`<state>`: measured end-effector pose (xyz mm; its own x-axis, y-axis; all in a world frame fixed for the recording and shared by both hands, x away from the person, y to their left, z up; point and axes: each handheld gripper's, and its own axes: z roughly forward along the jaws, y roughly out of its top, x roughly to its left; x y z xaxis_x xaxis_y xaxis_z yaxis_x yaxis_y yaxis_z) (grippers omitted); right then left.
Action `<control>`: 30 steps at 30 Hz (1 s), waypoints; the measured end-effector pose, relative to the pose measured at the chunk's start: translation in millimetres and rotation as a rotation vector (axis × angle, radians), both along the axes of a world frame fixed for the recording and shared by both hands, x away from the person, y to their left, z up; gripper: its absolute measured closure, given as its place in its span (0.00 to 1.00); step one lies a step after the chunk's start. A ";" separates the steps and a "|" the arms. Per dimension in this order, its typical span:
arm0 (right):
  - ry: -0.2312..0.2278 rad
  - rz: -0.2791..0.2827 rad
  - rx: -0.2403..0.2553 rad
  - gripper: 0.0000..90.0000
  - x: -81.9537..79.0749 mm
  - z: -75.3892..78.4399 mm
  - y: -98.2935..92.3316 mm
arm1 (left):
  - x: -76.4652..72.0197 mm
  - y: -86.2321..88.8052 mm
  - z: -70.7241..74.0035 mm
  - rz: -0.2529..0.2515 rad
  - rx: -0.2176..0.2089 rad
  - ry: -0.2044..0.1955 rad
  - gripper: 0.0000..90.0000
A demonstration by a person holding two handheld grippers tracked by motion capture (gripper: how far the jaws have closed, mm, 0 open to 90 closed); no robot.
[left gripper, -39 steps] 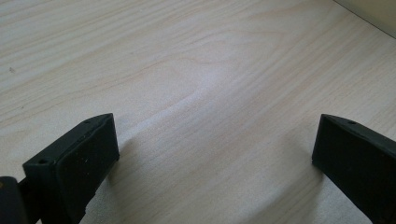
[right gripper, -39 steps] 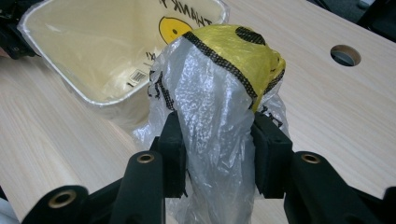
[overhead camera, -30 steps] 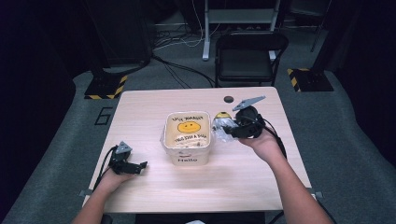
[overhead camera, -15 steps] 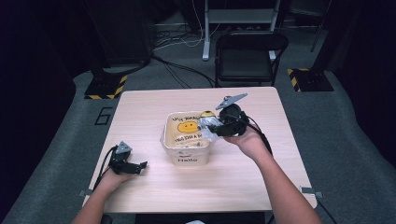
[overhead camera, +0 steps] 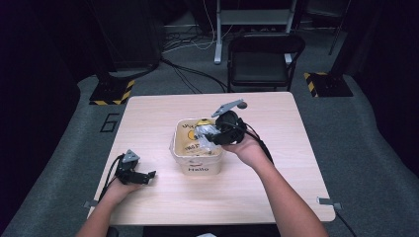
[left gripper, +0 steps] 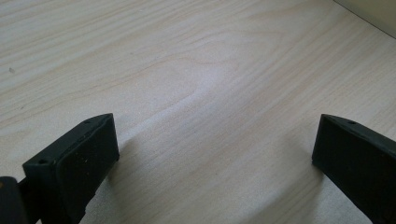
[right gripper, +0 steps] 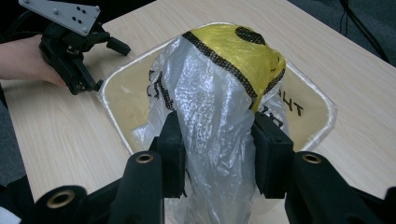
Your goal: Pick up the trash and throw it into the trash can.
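A cream bin (overhead camera: 196, 157) with rounded corners stands near the middle of the wooden table (overhead camera: 276, 182), the word "Hello" on its near wall. A clear plastic bag (right gripper: 212, 116) printed with a yellow smiley face lines it, and part of the bag is bunched up above the bin's rim. The right gripper (overhead camera: 213, 134) hovers over the bin's right side, its jaws clamped on the gathered plastic; in the right gripper view the film is squeezed between the two black pads and rises in a loose peak with the yellow print at the top. How far the bag has lifted off the bin's bottom is hard to tell, since the plastic hides the inside.

The left gripper (overhead camera: 146, 175) rests on the table to the left of the bin and nearer the person, well apart from it, its jaws spread wide over bare wood with nothing between them. The bin's wall just shows at the top right corner of the left gripper view.

Bare tabletop surrounds the bin on all sides, widest to its right and toward the near edge. Beyond the table's far edge, behind the bin, stands a black folding chair (overhead camera: 263, 61).
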<state>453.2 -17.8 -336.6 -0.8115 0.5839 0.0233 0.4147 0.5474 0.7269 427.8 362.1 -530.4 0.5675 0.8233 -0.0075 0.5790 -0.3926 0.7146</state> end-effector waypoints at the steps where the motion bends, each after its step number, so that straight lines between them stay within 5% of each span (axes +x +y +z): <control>1: 0.002 0.007 -0.002 0.67 1.1 -0.7 1.6 | 0.0 0.0 0.0 0.000 0.000 0.000 0.00; 24: 0.019 0.002 -0.004 0.64 18.0 -24.0 42.5 | 0.3 0.2 0.2 -0.004 0.004 0.001 0.00; 30: 0.006 -0.050 -0.012 0.48 23.2 -28.3 43.6 | 0.4 -0.3 -0.7 0.001 -0.001 -0.009 0.00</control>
<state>476.3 25.8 -364.9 -0.7811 0.6241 0.0212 0.4465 0.5344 0.7176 428.3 361.8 -531.0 0.5671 0.8236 -0.0032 0.5728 -0.3916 0.7201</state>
